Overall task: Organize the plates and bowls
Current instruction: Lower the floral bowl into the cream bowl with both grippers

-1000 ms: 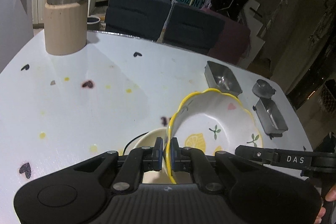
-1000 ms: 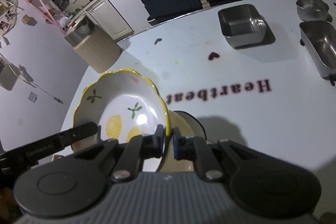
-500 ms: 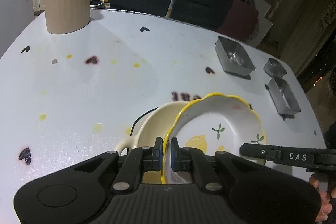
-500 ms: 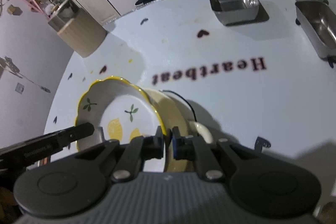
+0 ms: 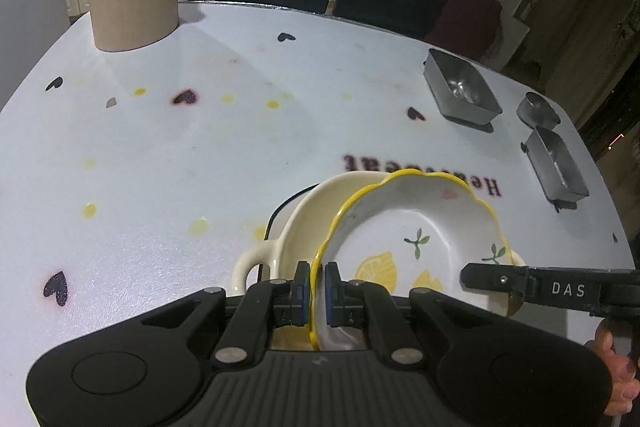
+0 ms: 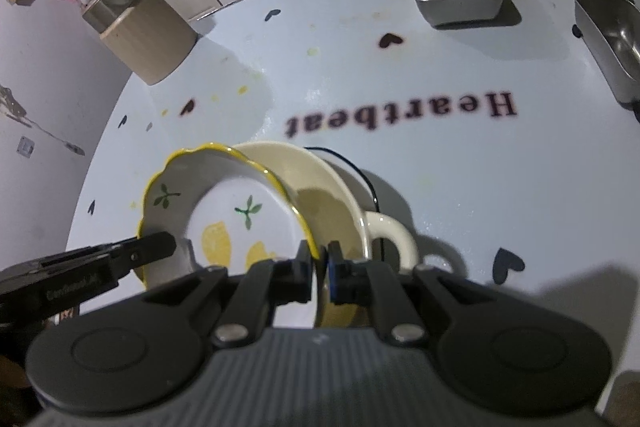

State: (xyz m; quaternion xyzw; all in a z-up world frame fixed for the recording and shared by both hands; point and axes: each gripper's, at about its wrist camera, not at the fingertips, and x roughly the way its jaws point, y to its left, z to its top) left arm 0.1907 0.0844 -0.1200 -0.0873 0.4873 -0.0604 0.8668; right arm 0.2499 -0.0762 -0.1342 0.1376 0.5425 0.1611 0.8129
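- Since a second ago I've brought the lemon plate [image 5: 416, 243] down over the cream bowl [image 5: 304, 215].
- My left claw [image 5: 316, 291] and right claw [image 6: 319, 269] are both clamped on its opposite rims.
- Uneven release could tip or chip it.

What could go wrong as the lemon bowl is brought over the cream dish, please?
Each hand-held gripper, left and right, pinches only the lemon bowl's thin rim, so uneven release could tip it. It sits tilted over the cream dish; a hard landing might chip either, or catch the dish's handle.
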